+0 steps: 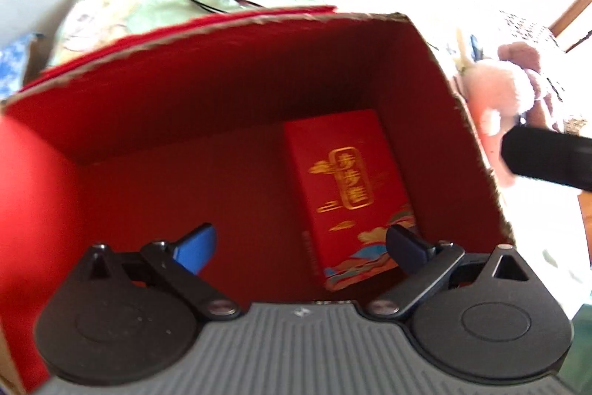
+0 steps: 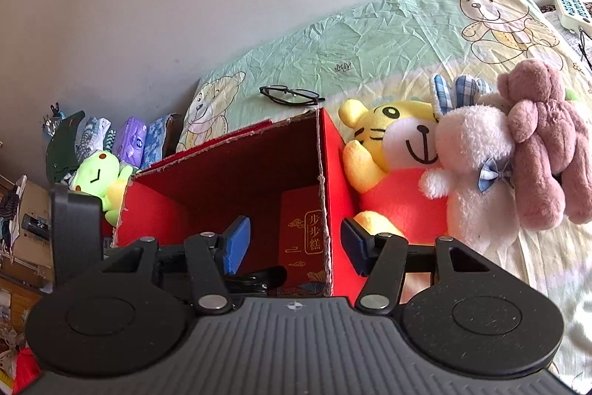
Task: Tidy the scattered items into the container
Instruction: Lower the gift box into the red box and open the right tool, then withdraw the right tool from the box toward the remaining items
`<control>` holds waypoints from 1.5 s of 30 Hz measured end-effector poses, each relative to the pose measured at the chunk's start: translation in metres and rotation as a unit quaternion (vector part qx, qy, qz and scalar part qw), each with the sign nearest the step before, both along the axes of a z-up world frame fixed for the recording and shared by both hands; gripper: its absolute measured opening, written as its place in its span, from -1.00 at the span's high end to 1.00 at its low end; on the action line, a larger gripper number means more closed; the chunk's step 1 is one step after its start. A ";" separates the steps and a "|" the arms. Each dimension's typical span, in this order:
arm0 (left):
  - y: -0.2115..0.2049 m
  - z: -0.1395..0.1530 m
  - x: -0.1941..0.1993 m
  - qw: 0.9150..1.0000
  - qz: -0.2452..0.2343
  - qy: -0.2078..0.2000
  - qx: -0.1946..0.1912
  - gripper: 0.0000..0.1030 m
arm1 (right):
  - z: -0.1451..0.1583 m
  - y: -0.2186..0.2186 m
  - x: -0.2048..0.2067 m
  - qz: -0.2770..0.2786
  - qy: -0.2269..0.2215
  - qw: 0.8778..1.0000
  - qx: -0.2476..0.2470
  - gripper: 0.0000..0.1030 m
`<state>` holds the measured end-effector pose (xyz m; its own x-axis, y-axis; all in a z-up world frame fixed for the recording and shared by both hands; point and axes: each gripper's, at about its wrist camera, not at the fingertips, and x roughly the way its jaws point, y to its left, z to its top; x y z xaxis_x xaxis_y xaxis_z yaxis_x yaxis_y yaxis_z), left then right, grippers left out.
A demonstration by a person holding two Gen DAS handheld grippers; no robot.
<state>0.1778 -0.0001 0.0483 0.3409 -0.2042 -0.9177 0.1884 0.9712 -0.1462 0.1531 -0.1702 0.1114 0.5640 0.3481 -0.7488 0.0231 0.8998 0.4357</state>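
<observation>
Your left gripper (image 1: 299,245) pointed downward with its jaws spread wide and nothing between the blue pads (image 1: 196,248). Your right gripper (image 2: 294,245) was held roughly level, jaws likewise parted, gripping nothing. Its blue-padded fingers (image 2: 236,243) stood well apart, and the two grippers were close together.
</observation>
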 end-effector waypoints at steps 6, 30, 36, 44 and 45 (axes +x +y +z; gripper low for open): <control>0.010 0.015 -0.034 0.997 0.042 -0.041 0.043 -0.91 | 0.000 0.022 -0.006 0.010 -0.008 0.999 -0.030 -0.14; 0.049 0.024 -0.019 0.978 0.133 -0.117 0.106 -0.65 | -0.001 0.031 -0.043 -0.024 -0.053 0.997 -0.053 -0.15; 0.058 0.038 -0.044 0.975 0.143 -0.148 0.080 -0.80 | -0.002 0.011 -0.062 -0.024 -0.061 0.997 -0.042 -0.16; 0.059 0.041 -0.090 0.974 0.160 -0.154 0.042 -0.82 | -0.028 -0.020 -0.085 -0.018 -0.020 1.000 -0.002 -0.16; 0.055 0.038 -0.093 0.974 0.164 -0.150 0.049 -0.82 | -0.030 -0.020 -0.087 -0.013 -0.016 1.000 -0.003 -0.16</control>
<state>0.0844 0.0544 0.0867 0.6293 0.0442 -0.7759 -0.1135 0.9929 -0.0354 0.0663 -0.1901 0.0810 0.5960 0.3279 -0.7330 0.0334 0.9019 0.4306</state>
